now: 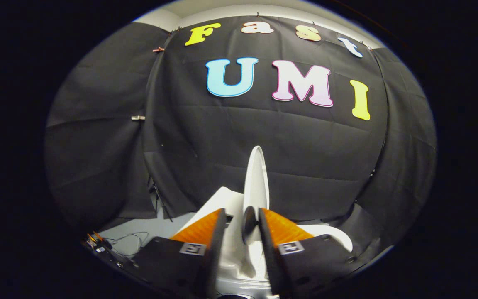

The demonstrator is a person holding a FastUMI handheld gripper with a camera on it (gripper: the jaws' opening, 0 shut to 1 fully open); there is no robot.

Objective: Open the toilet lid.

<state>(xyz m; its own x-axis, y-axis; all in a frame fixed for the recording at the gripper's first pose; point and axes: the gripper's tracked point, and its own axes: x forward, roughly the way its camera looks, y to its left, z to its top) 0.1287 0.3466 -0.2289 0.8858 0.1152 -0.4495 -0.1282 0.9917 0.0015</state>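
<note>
The toilet lid [256, 178] is seen edge-on, raised upright, rising between the jaws and beyond their tips against the black cloth wall [181, 137]. The gripper [242, 216] is held spread, a gap left on each side of the lid; neither finger [218, 236] is seen pressing on it. The toilet [239, 257] body is seen below, between the jaws. Cables [127, 243] are seen on the floor [156, 228] near the left finger.
</note>
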